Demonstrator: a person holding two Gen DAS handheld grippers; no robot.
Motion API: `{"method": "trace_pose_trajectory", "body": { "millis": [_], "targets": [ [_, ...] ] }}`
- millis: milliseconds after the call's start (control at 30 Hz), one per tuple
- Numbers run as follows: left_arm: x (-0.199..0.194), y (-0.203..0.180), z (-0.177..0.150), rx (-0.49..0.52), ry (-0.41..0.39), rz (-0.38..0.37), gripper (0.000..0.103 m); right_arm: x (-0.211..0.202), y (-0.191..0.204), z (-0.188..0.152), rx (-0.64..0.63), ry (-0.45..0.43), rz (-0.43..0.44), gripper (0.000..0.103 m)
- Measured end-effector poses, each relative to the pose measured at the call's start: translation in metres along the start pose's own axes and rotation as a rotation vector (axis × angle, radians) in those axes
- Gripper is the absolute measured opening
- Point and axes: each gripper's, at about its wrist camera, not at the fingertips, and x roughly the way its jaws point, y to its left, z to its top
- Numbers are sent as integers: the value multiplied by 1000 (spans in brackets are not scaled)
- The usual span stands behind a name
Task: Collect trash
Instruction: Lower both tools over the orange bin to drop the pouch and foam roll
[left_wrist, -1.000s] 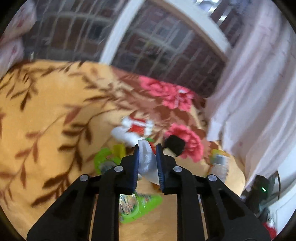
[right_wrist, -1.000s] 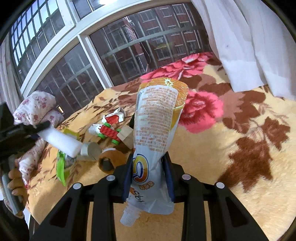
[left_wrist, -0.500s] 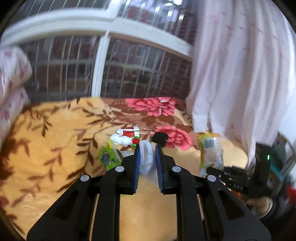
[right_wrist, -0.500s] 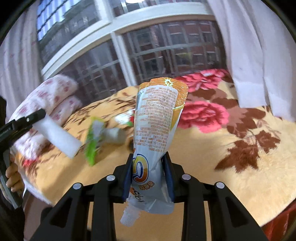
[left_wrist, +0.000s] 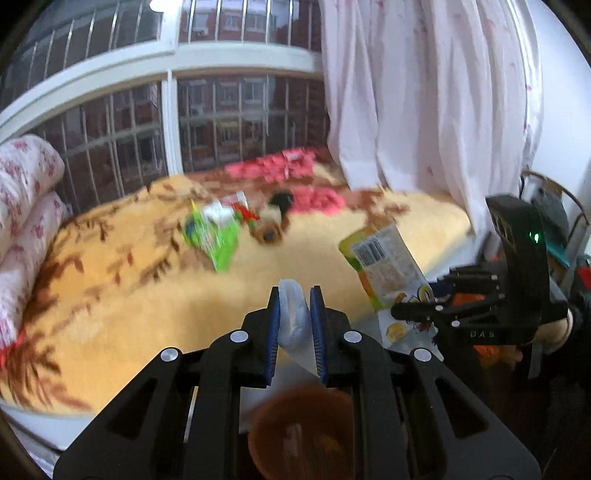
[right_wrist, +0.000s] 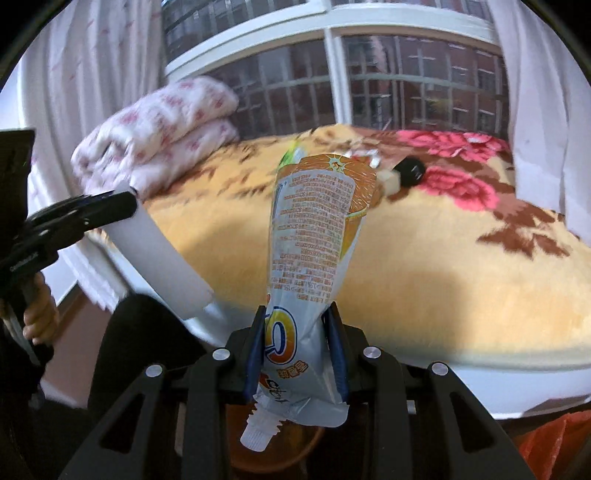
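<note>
Off the bed now, over a brown bin, my left tongs clamp a white tube and my right tongs a pouch, both ready to drop.

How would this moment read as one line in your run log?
left gripper: shut on white plastic piece | right gripper: shut on orange drink pouch | remaining: green wrapper on blanket

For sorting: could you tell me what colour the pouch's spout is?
White spout, seen best in the right wrist view.

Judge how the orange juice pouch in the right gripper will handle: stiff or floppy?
Probably floppy and light: the juice pouch looks flattened and creased, likely empty. Clamped near its spout, it stands up on its own, so it has some stiffness. Its glossy film may slip.
</note>
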Motion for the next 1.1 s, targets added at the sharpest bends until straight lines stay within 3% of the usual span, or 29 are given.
{"method": "trace_pose_trajectory", "body": {
  "millis": [333, 567, 833, 1100],
  "targets": [
    [28, -7, -82, 8, 195, 17, 15, 25, 37, -60, -119, 167, 59, 31],
    [69, 3, -125, -16, 330, 8, 15, 75, 56, -83, -253, 276, 64, 31],
    [111, 21, -153, -64, 470, 6, 15, 142, 53, -109, -233, 434, 106, 31],
    [151, 32, -177, -93, 623, 15, 15, 176, 32, -122, -124, 559, 107, 31]
  ]
}}
